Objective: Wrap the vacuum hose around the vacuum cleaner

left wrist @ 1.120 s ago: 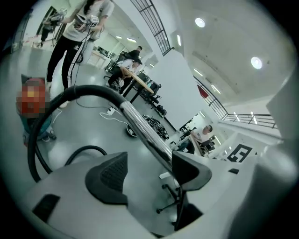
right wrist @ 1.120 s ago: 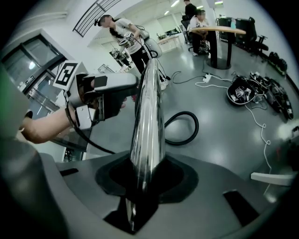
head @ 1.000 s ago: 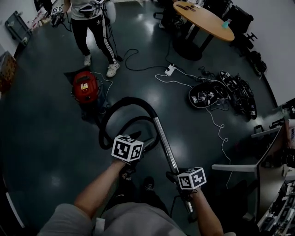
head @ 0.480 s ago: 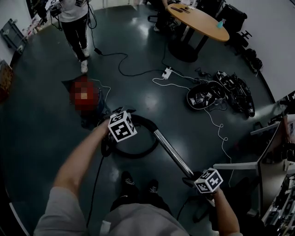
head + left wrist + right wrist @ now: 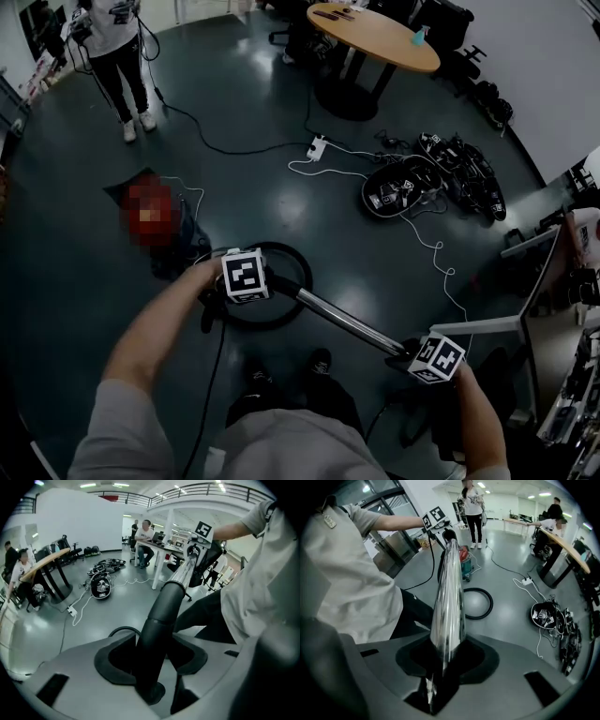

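Note:
The red vacuum cleaner (image 5: pixel 148 214) stands on the dark floor to my left, under a mosaic patch. Its black hose (image 5: pixel 302 267) lies in a small loop just in front of me. My left gripper (image 5: pixel 234 291) holds the hose's thick black end (image 5: pixel 161 616) where it meets the chrome wand (image 5: pixel 347 322). Its jaws have just been closing, and that black end sits between them. My right gripper (image 5: pixel 412 352) is shut on the wand's other end (image 5: pixel 449 588). The wand spans between both grippers.
A person (image 5: pixel 111 47) stands at the far left. A round wooden table (image 5: pixel 375 37) is at the back. A power strip with white cables (image 5: pixel 316 148) and a heap of black gear (image 5: pixel 412 183) lie beyond the loop. A desk (image 5: pixel 553 272) stands at the right.
The left gripper went out toward the vacuum and now grips the hose end. The hose loop has drawn into a smaller ring. The wand has swung to lie more crosswise, and the right gripper moved right.

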{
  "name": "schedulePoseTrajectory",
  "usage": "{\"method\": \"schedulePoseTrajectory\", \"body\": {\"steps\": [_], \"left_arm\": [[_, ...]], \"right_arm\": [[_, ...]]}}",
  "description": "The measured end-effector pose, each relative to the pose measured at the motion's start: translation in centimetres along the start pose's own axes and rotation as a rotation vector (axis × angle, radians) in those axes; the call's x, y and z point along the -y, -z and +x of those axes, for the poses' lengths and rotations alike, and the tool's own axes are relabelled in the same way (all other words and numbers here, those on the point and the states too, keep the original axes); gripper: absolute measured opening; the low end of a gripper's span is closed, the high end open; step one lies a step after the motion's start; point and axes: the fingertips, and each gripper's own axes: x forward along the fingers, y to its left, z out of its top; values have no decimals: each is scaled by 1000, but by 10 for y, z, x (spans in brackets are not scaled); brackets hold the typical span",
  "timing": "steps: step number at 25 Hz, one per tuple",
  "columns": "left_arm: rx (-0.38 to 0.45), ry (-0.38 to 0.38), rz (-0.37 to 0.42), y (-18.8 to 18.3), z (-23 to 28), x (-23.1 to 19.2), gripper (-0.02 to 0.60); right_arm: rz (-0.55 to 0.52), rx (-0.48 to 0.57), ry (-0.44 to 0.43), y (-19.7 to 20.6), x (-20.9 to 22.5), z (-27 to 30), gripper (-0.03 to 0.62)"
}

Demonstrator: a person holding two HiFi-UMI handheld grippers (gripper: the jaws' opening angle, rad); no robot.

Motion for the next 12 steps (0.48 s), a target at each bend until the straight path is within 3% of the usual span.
{"method": "schedulePoseTrajectory", "body": {"steps": [5, 9, 11, 12], "left_arm": [[66, 42, 10, -29, 22, 25, 209], [1, 137, -12, -55, 46, 50, 209], [-31, 157, -8, -67, 56, 56, 110], [-34, 154, -1, -73, 61, 58, 92]], "right_arm": [[-180, -41, -16, 8, 43, -9, 124], [-358, -100, -8, 3, 85, -25, 124], [-435, -131, 6, 5, 108, -31, 124], [-469, -143, 14, 8, 118, -34, 124]]}}
